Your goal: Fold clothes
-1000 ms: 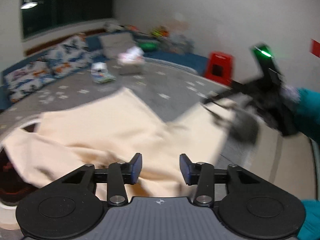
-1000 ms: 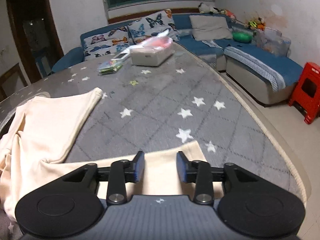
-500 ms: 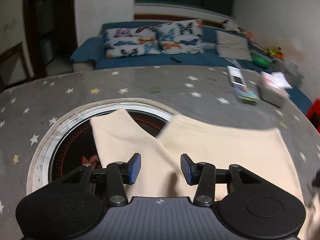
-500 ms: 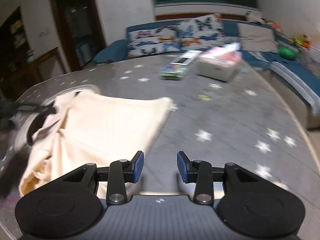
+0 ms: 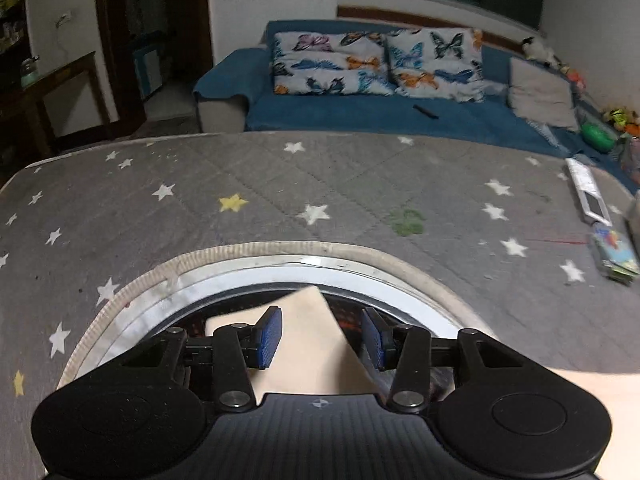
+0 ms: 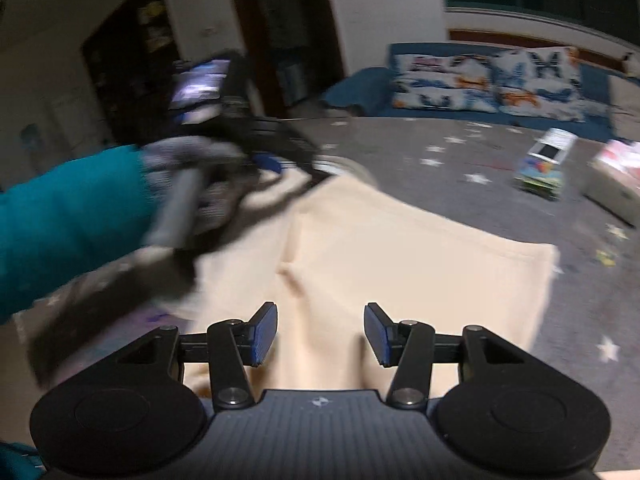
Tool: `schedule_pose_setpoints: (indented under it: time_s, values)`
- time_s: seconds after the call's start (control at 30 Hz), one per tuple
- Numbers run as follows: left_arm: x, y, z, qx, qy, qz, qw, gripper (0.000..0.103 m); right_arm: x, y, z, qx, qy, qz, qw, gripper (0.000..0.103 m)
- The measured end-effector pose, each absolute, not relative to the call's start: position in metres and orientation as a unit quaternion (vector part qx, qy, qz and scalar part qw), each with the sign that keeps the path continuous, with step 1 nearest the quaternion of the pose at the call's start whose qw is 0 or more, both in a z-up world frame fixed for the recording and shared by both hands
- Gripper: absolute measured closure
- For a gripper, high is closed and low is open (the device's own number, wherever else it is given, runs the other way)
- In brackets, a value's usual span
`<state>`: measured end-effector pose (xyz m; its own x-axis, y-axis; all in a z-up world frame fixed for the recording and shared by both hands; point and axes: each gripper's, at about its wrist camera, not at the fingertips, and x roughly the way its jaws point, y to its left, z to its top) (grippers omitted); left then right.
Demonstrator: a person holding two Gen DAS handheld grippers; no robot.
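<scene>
The left gripper (image 5: 321, 334) has its two blue-padded fingers spread wide apart, gripping nothing; a corner of the cream garment (image 5: 310, 344) lies under the gap between them. That corner rests over a dark round inset with a silver rim (image 5: 224, 284) set into the grey star-patterned table cover (image 5: 280, 184). Beyond the table stands a blue sofa (image 5: 360, 112) with butterfly-print cushions (image 5: 332, 64). The right gripper (image 6: 320, 332) is likewise wide open and empty, hovering above the near edge of the cream garment (image 6: 400, 256), which is spread fairly flat across the table with a lengthwise crease left of its middle. In the right wrist view, the other gripper appears blurred at the far left end of the garment, held by a gloved hand (image 6: 188, 160) with a teal sleeve (image 6: 68, 216); whether it touches the cloth cannot be told. To the right of the garment, well apart, lie a colourful packet (image 6: 540, 172) and a pale box (image 6: 612, 188).
</scene>
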<state>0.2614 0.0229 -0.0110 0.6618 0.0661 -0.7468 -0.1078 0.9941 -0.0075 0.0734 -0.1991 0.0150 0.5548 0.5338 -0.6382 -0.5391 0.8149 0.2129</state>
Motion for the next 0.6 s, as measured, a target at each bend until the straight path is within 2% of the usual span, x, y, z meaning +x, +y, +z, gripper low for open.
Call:
schedule_pose_setpoints:
  time_s: [0.1, 0.17, 0.2, 0.27, 0.37, 0.6]
  values:
    - [0.264, 0.021, -0.013, -0.013, 0.403, 0.045, 0.914, 0.059, 0.067, -0.191, 0.016, -0.006, 0.362, 0.324, 0.874, 0.056]
    - [0.265, 0.019, -0.014, 0.002, 0.397, 0.045, 0.917, 0.075, 0.065, -0.187, 0.014, -0.007, 0.366, 0.331, 0.869, 0.059]
    - [0.264, 0.020, -0.014, 0.007, 0.394, 0.046, 0.918, 0.079, 0.065, -0.185, 0.013, -0.008, 0.368, 0.335, 0.867, 0.059]
    - [0.263, 0.024, -0.014, 0.005, 0.389, 0.043, 0.920, 0.094, 0.063, -0.182, 0.011, -0.009, 0.373, 0.342, 0.862, 0.062]
    - [0.256, 0.034, -0.008, -0.012, 0.381, 0.039, 0.924, 0.098, 0.060, -0.176, 0.009, -0.010, 0.379, 0.353, 0.855, 0.069]
    - [0.223, 0.065, 0.021, -0.053, 0.335, 0.041, 0.940, 0.099, 0.064, -0.166, -0.001, -0.003, 0.396, 0.361, 0.844, 0.069]
